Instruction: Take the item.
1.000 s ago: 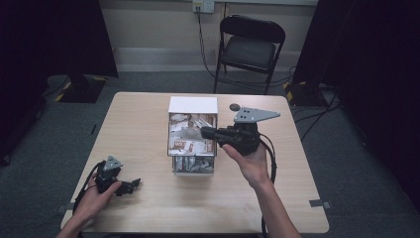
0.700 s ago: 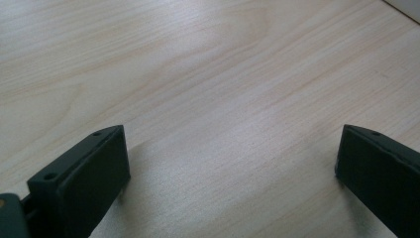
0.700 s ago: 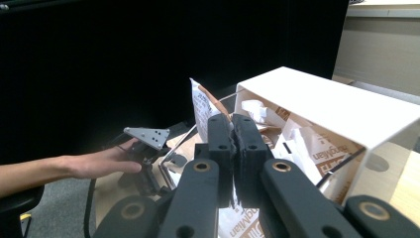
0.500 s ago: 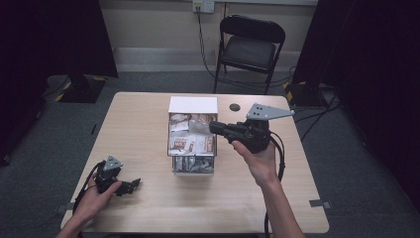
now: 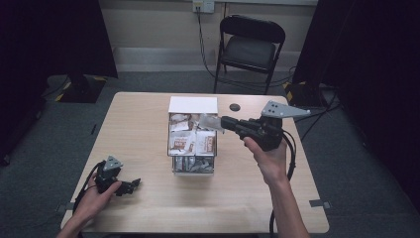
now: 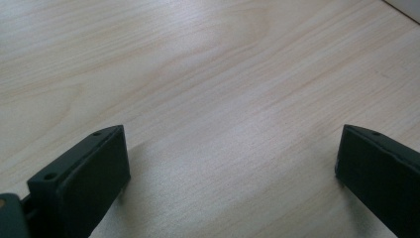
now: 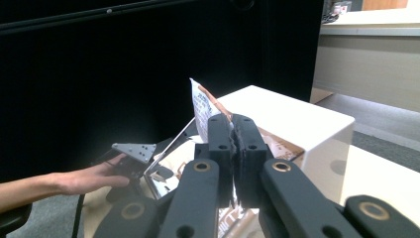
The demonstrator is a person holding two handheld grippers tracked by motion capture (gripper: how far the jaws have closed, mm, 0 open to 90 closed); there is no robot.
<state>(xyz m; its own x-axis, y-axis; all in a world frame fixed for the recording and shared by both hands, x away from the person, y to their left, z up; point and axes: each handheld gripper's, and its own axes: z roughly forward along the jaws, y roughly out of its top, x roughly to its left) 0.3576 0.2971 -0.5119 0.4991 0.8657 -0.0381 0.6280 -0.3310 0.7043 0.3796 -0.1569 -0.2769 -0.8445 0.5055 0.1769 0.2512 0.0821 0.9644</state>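
Compared with the earlier frames, right gripper (image 5: 221,122) has drawn rightward and slightly up from over the box (image 5: 193,105), its jaws clamped on a silvery packet (image 5: 208,120) now lifted above the box's right edge. Left gripper (image 5: 130,185) is unmoved near the table's (image 5: 148,119) front left corner, jaws wide apart, holding nothing, resting on bare wood.

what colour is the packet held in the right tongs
Silvery foil with a white printed face and brown edge; the packet shows best in the right gripper view, pinched by the right tongs.
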